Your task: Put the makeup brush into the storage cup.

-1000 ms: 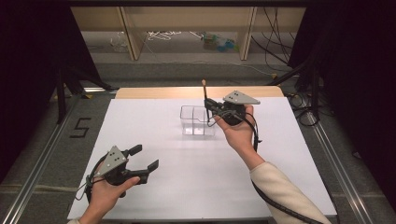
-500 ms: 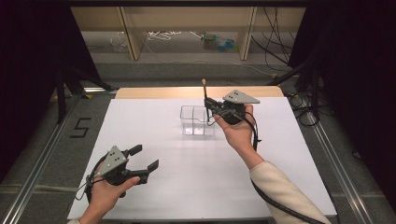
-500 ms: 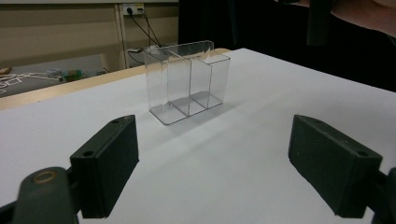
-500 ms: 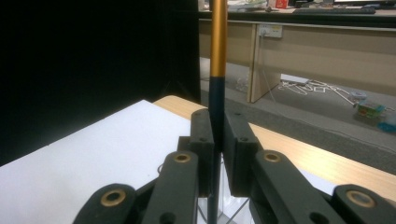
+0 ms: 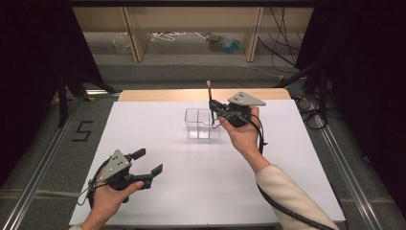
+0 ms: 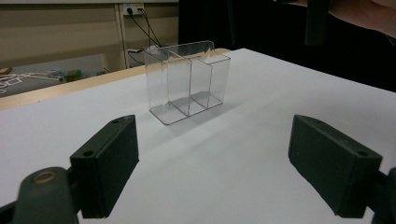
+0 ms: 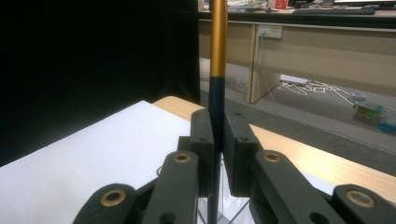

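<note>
Surface: white bench [image 5: 201, 182] with a wooden strip along its far edge, dark curtains at both sides, shelving behind.
Clear box: see-through divided holder [image 5: 202, 123] standing upright on the bench, toward the far middle.
Right gripper [image 5: 213, 105]: pressed together on a thin stick, raised just beside the box's right end.
Stick [image 7: 217, 46]: upright, black lower part between the pads, orange part above.
Left gripper [image 5: 147, 162]: spread wide, nothing between its pads, low over the near left of the bench, well apart from the box.
</note>
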{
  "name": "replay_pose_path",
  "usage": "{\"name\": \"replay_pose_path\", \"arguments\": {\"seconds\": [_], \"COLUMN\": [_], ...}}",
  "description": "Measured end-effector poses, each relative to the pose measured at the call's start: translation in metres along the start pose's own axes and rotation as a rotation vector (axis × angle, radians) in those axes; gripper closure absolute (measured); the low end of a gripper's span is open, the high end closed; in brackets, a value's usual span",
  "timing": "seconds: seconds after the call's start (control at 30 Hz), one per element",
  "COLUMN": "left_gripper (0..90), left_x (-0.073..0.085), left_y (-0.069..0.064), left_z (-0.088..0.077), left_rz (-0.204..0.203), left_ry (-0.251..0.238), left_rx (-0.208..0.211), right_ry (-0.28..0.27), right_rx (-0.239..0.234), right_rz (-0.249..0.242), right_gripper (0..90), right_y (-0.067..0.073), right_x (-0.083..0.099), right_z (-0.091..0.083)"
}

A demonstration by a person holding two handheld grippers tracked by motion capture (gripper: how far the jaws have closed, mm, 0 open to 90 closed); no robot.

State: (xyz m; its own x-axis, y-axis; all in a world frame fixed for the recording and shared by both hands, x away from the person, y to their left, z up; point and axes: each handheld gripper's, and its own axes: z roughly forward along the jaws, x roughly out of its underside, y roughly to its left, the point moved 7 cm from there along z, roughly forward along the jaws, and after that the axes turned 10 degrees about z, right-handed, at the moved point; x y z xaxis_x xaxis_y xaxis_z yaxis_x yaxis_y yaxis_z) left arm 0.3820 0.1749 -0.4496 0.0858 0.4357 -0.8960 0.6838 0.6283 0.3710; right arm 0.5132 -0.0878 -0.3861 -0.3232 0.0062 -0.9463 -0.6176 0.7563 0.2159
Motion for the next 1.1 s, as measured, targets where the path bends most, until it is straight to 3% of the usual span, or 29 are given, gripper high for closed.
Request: {"name": "replay_pose_path", "arguments": {"seconds": [0.13, 0.17, 0.2, 0.3, 0.33, 0.37, 1.1], "left_gripper": [15.7, 15.7, 15.7, 15.7, 15.7, 15.7, 15.7], "left_x": [-0.0001, -0.0001, -0.0001, 0.0001, 0.0000, 0.0000, 0.0003], "left_y": [0.0000, 0.0000, 0.0000, 0.0001, 0.0001, 0.0002, 0.0006], "left_z": [-0.0001, -0.0001, -0.0001, -0.0001, -0.0001, -0.0001, -0.0001], "left_rz": [0.000, 0.000, 0.000, 0.000, 0.000, 0.000, 0.000], "left_ry": [0.000, -0.001, -0.001, 0.000, 0.000, 0.000, 0.001], "left_rx": [0.000, 0.000, 0.000, 0.000, 0.000, -0.001, -0.003], "right_ry": [0.010, -0.005, 0.009, 0.001, -0.014, -0.002, -0.006], "right_rx": [-0.007, -0.001, -0.007, -0.005, 0.000, -0.003, -0.012], "right_rz": [0.015, -0.004, 0.020, 0.019, -0.002, 0.017, 0.018], "right_gripper": [83.7, 83.7, 83.7, 83.7, 83.7, 83.7, 83.7], "right_y": [0.0018, 0.0002, 0.0020, 0.0015, -0.0003, 0.0009, 0.0027], "right_x": [0.0007, -0.0007, 0.0004, -0.0006, -0.0020, -0.0009, -0.0018], "right_z": [0.0006, 0.0012, 0.0008, 0.0017, 0.0024, 0.0020, 0.0087]}}
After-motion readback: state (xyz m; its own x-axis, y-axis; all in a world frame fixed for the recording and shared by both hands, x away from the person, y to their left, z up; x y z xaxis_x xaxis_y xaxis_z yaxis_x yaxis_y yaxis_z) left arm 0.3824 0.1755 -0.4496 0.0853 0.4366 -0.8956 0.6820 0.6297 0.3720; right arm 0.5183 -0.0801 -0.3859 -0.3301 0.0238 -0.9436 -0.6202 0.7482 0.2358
